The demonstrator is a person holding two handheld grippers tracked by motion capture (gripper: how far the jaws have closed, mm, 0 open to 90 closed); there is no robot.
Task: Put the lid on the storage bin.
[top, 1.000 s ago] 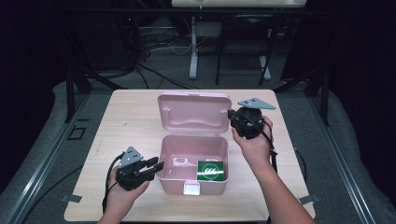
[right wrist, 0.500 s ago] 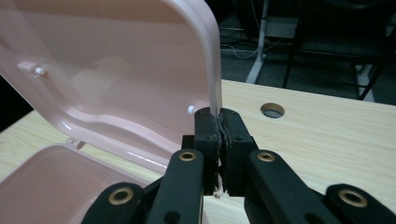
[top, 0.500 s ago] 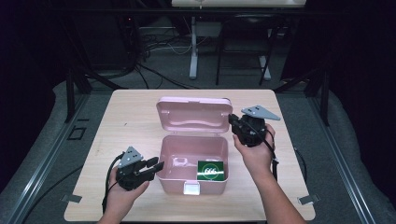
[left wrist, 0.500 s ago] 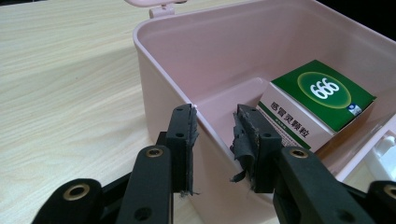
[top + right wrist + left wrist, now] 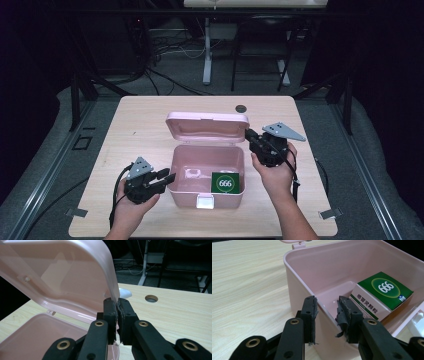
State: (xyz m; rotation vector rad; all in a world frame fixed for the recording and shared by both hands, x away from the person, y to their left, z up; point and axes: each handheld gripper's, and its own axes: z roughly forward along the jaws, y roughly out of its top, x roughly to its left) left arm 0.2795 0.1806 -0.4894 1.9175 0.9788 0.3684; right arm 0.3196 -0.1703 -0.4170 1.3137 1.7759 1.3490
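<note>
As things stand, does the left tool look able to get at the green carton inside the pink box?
Probably yes: the lid is up, and the green carton lies uncovered, though the left tool straddles the box wall.

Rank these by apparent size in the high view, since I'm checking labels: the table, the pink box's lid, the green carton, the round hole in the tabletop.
1. Table
2. Lid
3. Green carton
4. Round hole

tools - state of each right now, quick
left tool: jaws astride the box wall, grip cannot be told
right tool: shut on the lid edge
</note>
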